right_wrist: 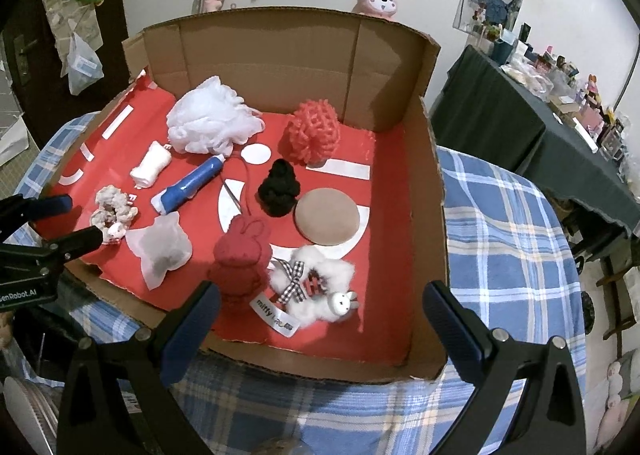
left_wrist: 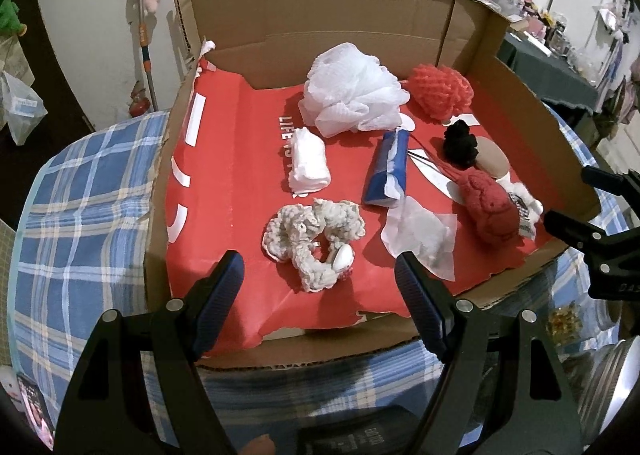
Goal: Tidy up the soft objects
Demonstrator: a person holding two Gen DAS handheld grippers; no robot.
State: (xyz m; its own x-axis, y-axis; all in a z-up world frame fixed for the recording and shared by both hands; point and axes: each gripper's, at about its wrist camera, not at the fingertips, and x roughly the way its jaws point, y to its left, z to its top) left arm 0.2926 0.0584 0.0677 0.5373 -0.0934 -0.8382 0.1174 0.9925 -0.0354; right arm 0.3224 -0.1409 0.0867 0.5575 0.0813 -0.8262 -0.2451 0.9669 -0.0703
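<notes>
Cardboard box (left_wrist: 532,103) sat on plaid cloth (left_wrist: 80,191), red-lined. White mesh pouf (left_wrist: 352,91) lay at twelve o'clock, red knit rabbit (right_wrist: 240,255) at five, grey scrunchie (left_wrist: 312,239) at seven. Left gripper (left_wrist: 320,287) and right gripper (right_wrist: 320,319) hovered wide, empty, near the front edge.

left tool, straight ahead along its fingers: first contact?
Most likely the grey-white fuzzy scrunchie, which lies between the open left tool's fingertips in its own view, on the red liner. Depth is unclear; nothing shows in between.
</notes>
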